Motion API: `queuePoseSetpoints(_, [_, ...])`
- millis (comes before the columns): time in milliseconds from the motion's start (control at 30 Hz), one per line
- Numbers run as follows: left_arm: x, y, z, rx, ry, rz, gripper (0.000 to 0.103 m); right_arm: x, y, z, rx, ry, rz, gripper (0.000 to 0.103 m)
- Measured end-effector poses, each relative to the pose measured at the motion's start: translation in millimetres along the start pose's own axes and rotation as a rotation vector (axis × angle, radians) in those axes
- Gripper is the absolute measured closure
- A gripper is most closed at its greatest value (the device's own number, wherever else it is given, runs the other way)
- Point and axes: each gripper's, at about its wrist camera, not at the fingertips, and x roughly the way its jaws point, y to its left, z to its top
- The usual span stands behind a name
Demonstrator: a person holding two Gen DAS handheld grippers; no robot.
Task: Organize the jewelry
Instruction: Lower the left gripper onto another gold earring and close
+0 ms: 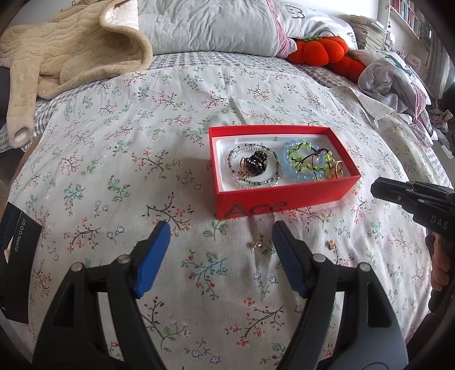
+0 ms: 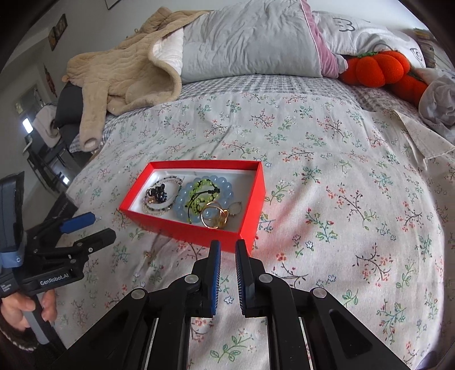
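Note:
A red box [image 1: 284, 196] [image 2: 182, 227] lies on the floral bedspread and holds a thin beaded necklace [image 1: 253, 182], a dark hair clip [image 1: 254, 163], a pale blue bead bracelet [image 1: 298, 175] [image 2: 224, 185], a green bead bracelet [image 1: 305, 149] [image 2: 203, 186] and gold rings [image 1: 335, 169] [image 2: 217, 217]. Two small gold earrings lie loose in front of the box, one [image 1: 256, 244] [image 2: 147, 254] between my left fingers, one [image 1: 330, 244] further right. My left gripper [image 1: 221, 232] [image 2: 85, 227] is open and empty. My right gripper [image 2: 227, 244] is open a narrow gap, empty, just short of the box's near corner.
A beige fleece garment [image 1: 71, 51] [image 2: 125, 71], grey pillows [image 1: 210, 25] [image 2: 250, 39] and orange pumpkin plush toys [image 1: 324, 49] [image 2: 381, 68] lie at the head of the bed. A black phone box [image 1: 17, 256] lies at the left. Crumpled bedding [image 1: 392, 74] lies at the right.

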Motion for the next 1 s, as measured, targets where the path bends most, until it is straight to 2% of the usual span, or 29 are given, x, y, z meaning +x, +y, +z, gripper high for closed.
queuePoseSetpoints(167, [1.1, 2.4, -14.9, 0.029, 0.031, 0.049, 0.023, 3.8, 4.4, -18.4, -0.017, 0.049, -0.004, 0.086])
queuePoseSetpoints(200, [2.1, 3.1, -18.5, 0.035, 0.039, 0.06, 0.023, 5.6, 6.5, -22.3, -0.031, 0.058, -0.006, 0.082])
queuePoseSetpoints(267, [5.6, 4.7, -25.4, 0.043, 0.058, 0.075, 0.023, 8.5, 10.2, -30.3, -0.059, 0.065, -0.021, 0.061])
queuePoseSetpoints(300, [7.4, 5.8, -29.2, 0.045, 0.07, 0.077, 0.023, 8.1, 11.3, -34.3, -0.066, 0.053, -0.03, 0.039])
queuePoseSetpoints(333, [9.0, 6.5, -32.3, 0.046, 0.082, 0.077, 0.023, 7.4, 12.7, -37.6, -0.075, 0.042, -0.034, 0.033])
queuePoseSetpoints(667, [16.4, 9.3, -50.2, 0.051, 0.104, 0.08, 0.023, 9.2, 18.7, -54.4, -0.105, 0.046, -0.055, 0.033])
queuePoseSetpoints(800, [27.2, 2.1, -53.6, 0.114, 0.068, 0.019, 0.023, 15.5, 19.9, -60.1, -0.116, 0.068, -0.071, 0.032])
queuePoseSetpoints(867, [35.7, 2.3, -53.0, 0.099, 0.089, -0.007, 0.024, 18.8, 20.6, -62.1, -0.124, 0.083, -0.075, 0.032])
queuePoseSetpoints(1000, [39.6, -0.3, -48.7, 0.073, 0.077, -0.086, 0.028, 20.3, 23.6, -64.2, -0.155, 0.088, -0.07, 0.032])
